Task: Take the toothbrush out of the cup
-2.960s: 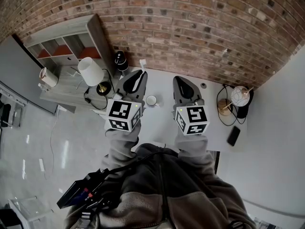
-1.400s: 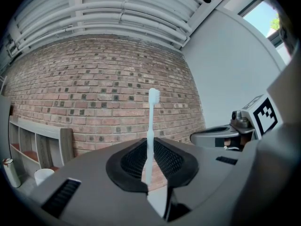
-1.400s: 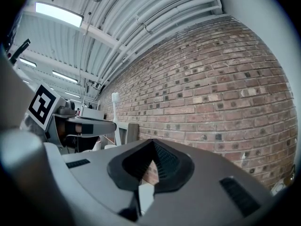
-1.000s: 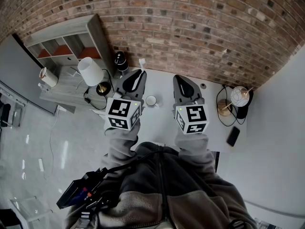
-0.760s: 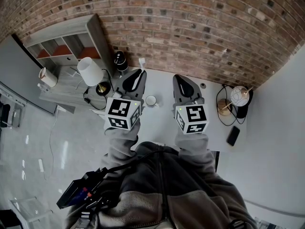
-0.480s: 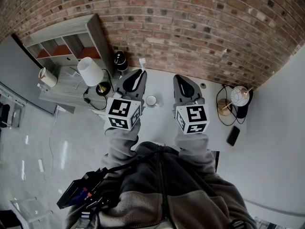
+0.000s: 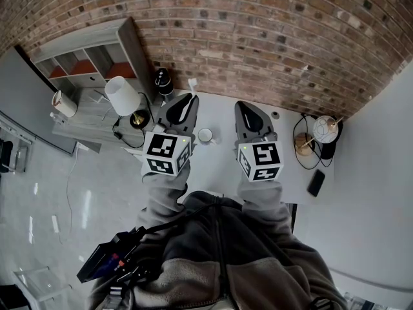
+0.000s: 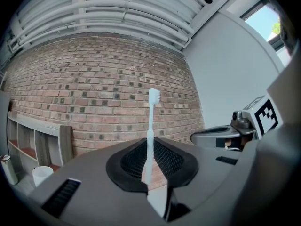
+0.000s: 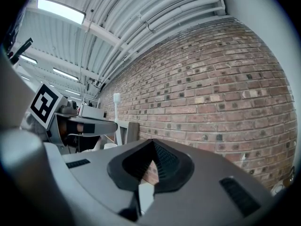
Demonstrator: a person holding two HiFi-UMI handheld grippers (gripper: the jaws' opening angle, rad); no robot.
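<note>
Brick wall (image 7: 258, 31) behind; left gripper (image 7: 183, 105) clamps toothbrush (image 8: 152, 121) (base hidden).

A loft-like office or studio: white table (image 7: 216, 112) against the red brick wall (image 7: 258, 31), grey cubby shelf (image 7: 84, 57) alongside, white pipes (image 9: 155, 13) overhead.

wall (image 7: 258, 37): rough red-brown brick, matt, pale mortar
toothbrush (image 8: 150, 126): smooth translucent white plastic
left gripper (image 8: 149, 173): matt grey plastic shell
pads (image 8: 167, 158): black, finely ribbed
right gripper (image 9: 150, 166): same matt grey plastic
cup (image 7: 205, 135): white, glossy
table (image 7: 216, 160): smooth, white, matt
sleeve (image 7: 164, 192): soft grey fleece
</note>
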